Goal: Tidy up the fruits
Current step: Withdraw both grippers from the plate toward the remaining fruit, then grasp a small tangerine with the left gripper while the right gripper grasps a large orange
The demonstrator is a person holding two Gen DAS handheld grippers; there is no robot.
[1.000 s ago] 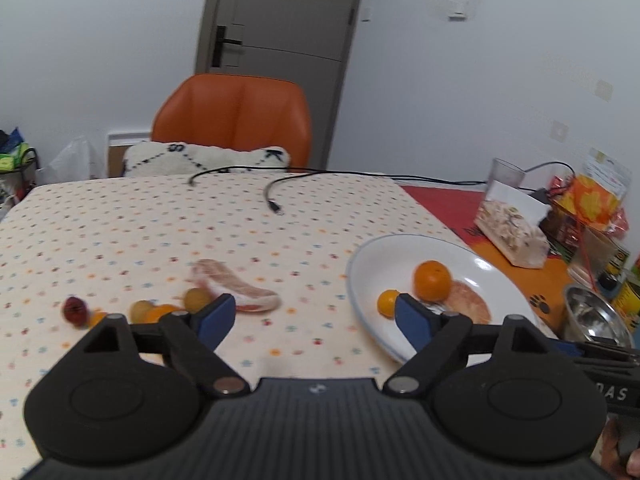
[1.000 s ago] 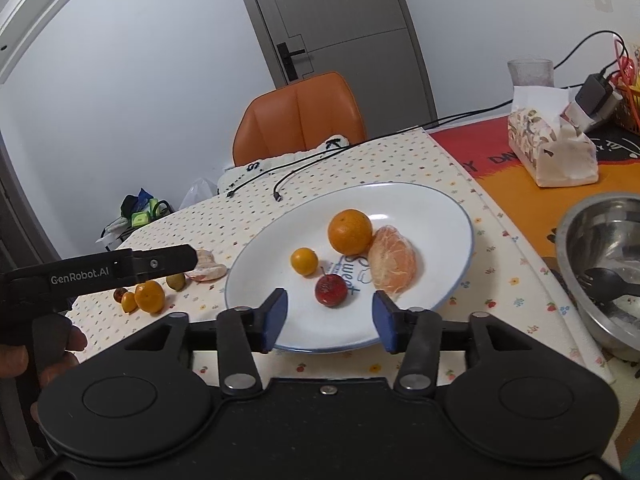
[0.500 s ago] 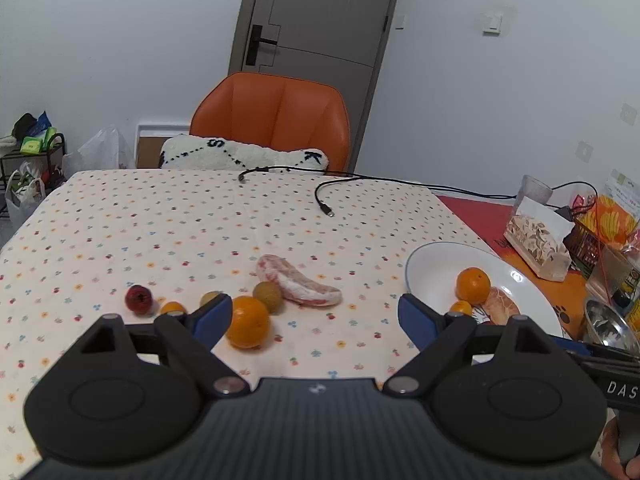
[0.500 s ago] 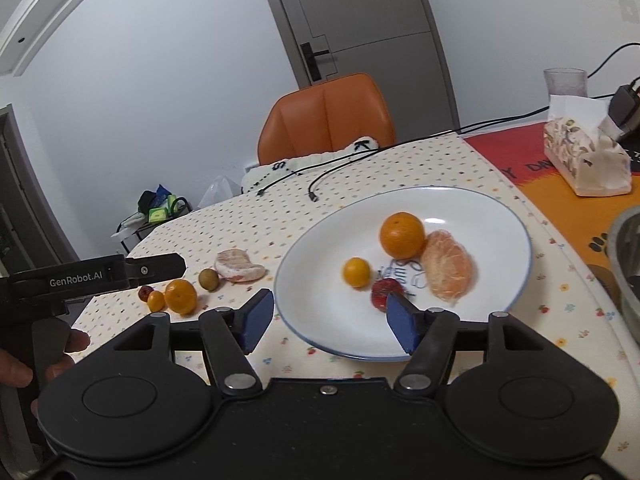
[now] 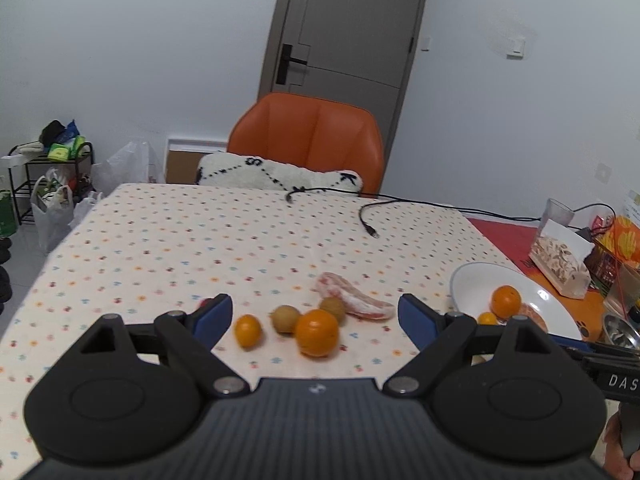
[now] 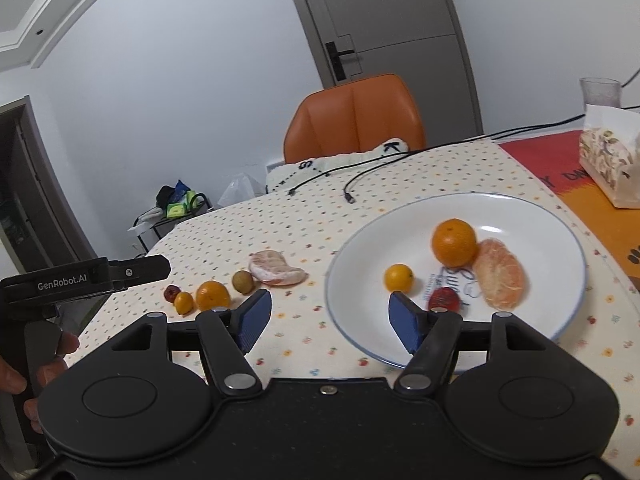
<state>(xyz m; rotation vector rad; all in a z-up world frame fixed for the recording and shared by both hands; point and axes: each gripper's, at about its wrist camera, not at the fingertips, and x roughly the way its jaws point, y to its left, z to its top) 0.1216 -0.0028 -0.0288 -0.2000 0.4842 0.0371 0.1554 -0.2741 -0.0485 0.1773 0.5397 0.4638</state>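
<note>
Ahead of left gripper, jaws gaping empty: round orange tangerine sitting on dotted tablecloth. Right gripper jaws just been opening, holding nothing, over white plate rim.

On the desk, a plate sits toward the right edge, holding a large orange with a peeled citrus touching its right side, a small orange to its left and a dark berry nearest the front rim. Left of the plate, a fruit row lies on the cloth: a peeled wedge closest to the plate, then two round fruits, an orange in front of them, a small citrus and a berry farthest left. Two cables trail in from the far edge, behind which stands a chair with a cushion. A tissue pack stands beyond the plate, near the right edge.
</note>
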